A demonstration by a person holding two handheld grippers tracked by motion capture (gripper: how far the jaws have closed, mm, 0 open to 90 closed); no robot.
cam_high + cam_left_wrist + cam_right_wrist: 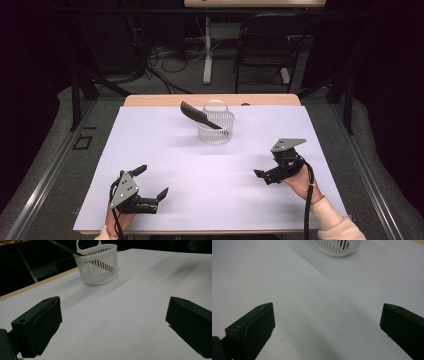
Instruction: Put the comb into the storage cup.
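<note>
Both your grippers, left gripper (153,181) and right gripper (264,174), rest with fingers spread and empty, well short of the basket (215,128). The comb (199,114) leans inside the basket, one end propped past its rim.

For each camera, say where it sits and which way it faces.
High view: above the person's side, facing forward and down at the table; shows left gripper, right gripper, hands.
Left gripper view: low on the gripper, facing the basket with comb; own open jaws.
Right gripper view: low, facing the basket's base; own open jaws.
All share the basket.
</note>
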